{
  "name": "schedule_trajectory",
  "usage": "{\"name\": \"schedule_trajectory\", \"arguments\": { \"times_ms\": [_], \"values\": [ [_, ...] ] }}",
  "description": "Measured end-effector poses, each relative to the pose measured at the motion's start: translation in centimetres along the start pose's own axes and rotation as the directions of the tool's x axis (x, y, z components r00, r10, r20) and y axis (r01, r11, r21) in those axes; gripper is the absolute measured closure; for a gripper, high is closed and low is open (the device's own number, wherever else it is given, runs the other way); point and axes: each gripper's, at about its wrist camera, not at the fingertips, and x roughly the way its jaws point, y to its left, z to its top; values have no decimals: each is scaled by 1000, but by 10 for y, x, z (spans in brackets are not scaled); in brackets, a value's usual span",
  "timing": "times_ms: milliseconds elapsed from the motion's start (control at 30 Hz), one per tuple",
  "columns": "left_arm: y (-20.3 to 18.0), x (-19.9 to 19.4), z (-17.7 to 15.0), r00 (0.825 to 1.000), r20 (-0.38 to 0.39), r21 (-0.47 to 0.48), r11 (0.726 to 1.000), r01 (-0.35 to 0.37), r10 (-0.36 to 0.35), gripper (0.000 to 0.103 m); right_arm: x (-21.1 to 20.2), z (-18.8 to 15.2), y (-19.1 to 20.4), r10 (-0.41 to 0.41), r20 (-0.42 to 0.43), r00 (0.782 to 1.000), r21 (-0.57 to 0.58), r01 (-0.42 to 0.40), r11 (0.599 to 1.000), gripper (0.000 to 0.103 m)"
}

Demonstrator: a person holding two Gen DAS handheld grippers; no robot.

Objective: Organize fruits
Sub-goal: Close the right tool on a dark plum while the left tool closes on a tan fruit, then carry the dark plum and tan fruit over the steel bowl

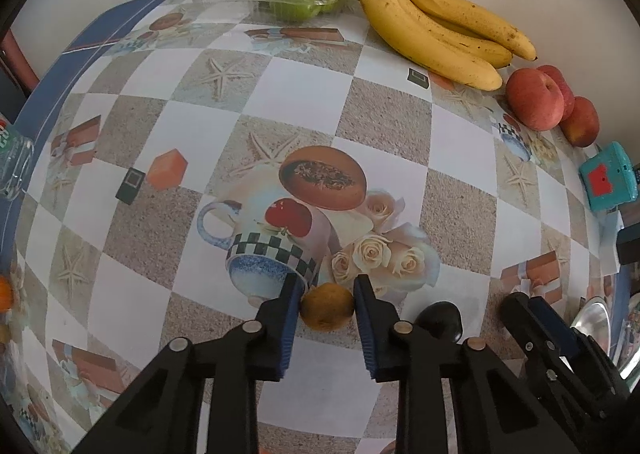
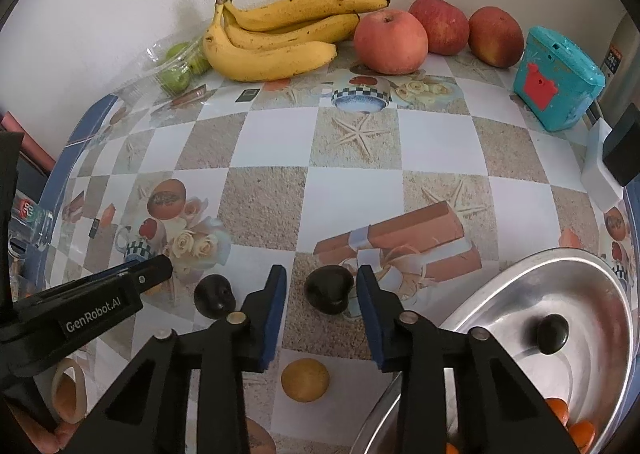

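The left gripper (image 1: 326,306) has its blue pads against a small brown kiwi (image 1: 327,312) on the table; the right gripper (image 2: 322,294) brackets a dark plum-like fruit (image 2: 329,289), contact unclear. The steel bowl (image 2: 600,286) at the right already holds one dark fruit and some oranges. Another dark fruit (image 2: 213,296) and a yellow round fruit (image 2: 305,380) remain. The tablecloth's (image 2: 352,190) centre lies open; the bowl rim is close.

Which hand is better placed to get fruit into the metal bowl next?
Probably right. The right gripper brackets the dark fruit, with the metal bowl directly beside it. The left gripper grips the kiwi, but the right gripper stands between it and the bowl.
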Motion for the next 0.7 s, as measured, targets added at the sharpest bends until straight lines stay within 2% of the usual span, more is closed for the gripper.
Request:
{"name": "schedule_trajectory", "arguments": {
  "times_ms": [133,533,700],
  "values": [
    [-2,1,0,1000,0,-20,1000,-2,2,74,2,-1,-2,-6,-2,1000,4,6,1000,77],
    [15,-25,-1,1000,15,-118,993,-6,7,74,-12,-1,-5,57,20,998,45,-58,997,79],
    [5,-39,-14,999,33,-131,991,-1,5,74,-26,-5,-7,72,29,997,69,-74,995,79]
  ]
}}
